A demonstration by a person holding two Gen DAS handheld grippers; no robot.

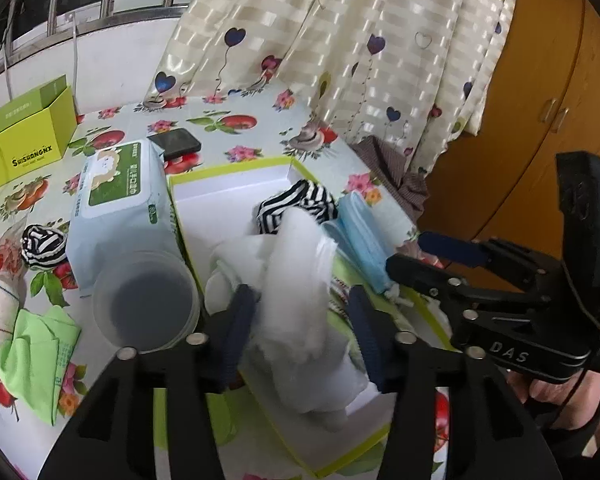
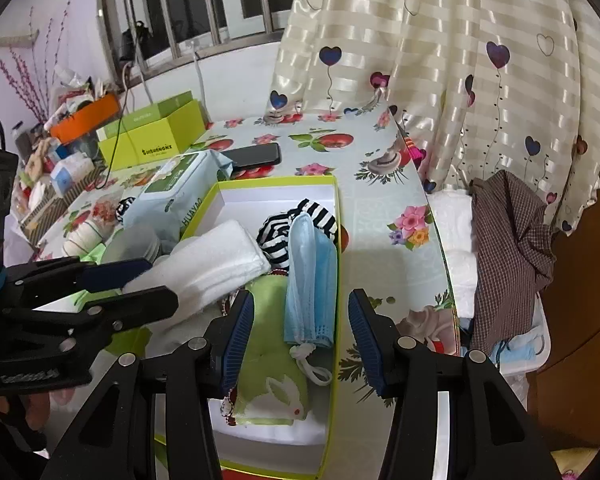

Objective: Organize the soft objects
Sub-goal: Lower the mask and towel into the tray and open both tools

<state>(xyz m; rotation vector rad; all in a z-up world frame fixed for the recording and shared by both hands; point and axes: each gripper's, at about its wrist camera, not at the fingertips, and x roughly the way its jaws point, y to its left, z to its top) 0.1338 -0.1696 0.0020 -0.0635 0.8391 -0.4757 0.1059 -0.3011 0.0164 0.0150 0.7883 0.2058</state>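
Observation:
A green-rimmed white box sits on the flowered table. It holds a striped sock ball, a blue face mask, a green rabbit cloth and a folded white towel. My left gripper is over the box with its jaws apart around the white towel. In the right wrist view the left gripper touches the towel. My right gripper is open above the mask and holds nothing. It also shows in the left wrist view, beside the mask.
Left of the box are a wet-wipes pack, a clear plastic cup, a second striped sock ball, a green cloth and a phone. A green carton stands behind. A checked shirt lies off the table's right edge.

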